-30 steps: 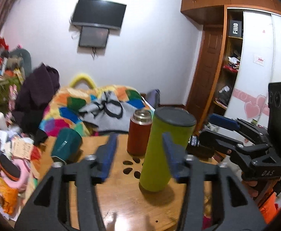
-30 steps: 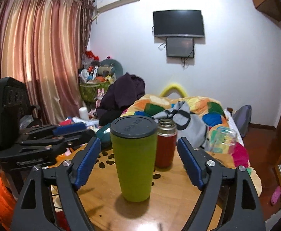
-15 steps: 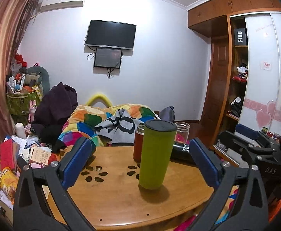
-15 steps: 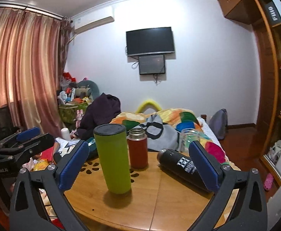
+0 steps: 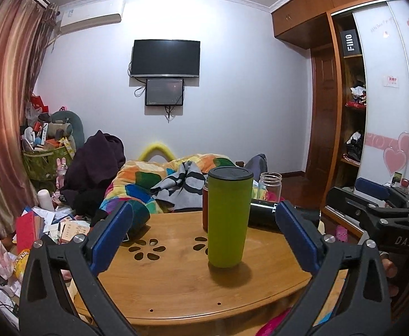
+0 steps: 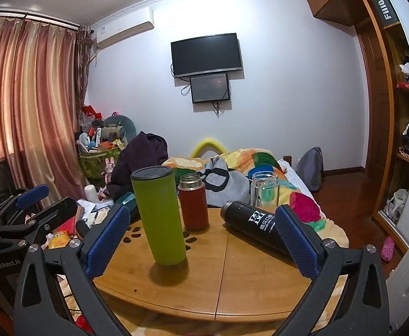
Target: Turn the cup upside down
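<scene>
A tall green cup [image 5: 227, 218] with a dark cap on top stands on the round wooden table [image 5: 176, 288]; it also shows in the right wrist view [image 6: 159, 218]. My left gripper [image 5: 204, 238] is open and empty, held back from the cup near the table's front edge. My right gripper [image 6: 201, 240] is open and empty, also back from the cup. Each gripper shows at the edge of the other's view: the right one [image 5: 372, 201] and the left one [image 6: 33, 204].
A red flask [image 6: 193, 204] stands just behind the green cup. A black bottle [image 6: 255, 224] lies on its side at the right, a clear glass jar [image 6: 264, 187] behind it. A teal cup [image 5: 137, 218] lies at the table's left edge. A bed and clutter surround the table.
Both grippers have pulled back and away from the green cup. The left gripper's jaws, close around the cup a second ago, have opened wide. The cup stands unmoved.
</scene>
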Action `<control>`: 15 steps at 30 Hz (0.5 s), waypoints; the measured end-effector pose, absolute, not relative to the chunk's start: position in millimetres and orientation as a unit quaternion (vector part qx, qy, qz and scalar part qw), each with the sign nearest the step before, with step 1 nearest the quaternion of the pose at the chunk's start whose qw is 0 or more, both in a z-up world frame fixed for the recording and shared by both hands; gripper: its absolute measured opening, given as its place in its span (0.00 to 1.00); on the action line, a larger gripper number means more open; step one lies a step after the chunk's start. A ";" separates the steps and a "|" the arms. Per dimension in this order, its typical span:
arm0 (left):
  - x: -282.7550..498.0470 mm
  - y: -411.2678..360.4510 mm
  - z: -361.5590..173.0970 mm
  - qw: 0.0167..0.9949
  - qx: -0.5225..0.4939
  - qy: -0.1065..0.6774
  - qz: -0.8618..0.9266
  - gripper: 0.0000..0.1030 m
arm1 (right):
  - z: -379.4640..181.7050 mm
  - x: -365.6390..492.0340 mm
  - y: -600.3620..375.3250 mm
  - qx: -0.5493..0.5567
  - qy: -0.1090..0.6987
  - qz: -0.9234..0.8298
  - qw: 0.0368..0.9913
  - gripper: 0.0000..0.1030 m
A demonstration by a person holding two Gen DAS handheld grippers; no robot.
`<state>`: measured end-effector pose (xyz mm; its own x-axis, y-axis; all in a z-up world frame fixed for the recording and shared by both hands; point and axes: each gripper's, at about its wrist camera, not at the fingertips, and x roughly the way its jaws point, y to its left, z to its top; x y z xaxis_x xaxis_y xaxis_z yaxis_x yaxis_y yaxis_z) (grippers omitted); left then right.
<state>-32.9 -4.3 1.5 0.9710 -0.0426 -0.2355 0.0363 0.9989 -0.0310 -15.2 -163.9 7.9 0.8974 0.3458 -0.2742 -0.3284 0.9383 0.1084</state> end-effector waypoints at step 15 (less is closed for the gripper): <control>-33.5 -2.8 0.0 0.992 -0.018 0.121 -0.023 1.00 | 7.7 -16.6 -162.6 0.024 0.146 0.173 0.974 1.00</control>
<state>-33.5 -2.8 0.0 0.9694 -0.0500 -0.2402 0.0413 0.9983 -0.0413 -16.6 -162.6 7.7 0.8973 0.3441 -0.2767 -0.3300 0.9389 0.0975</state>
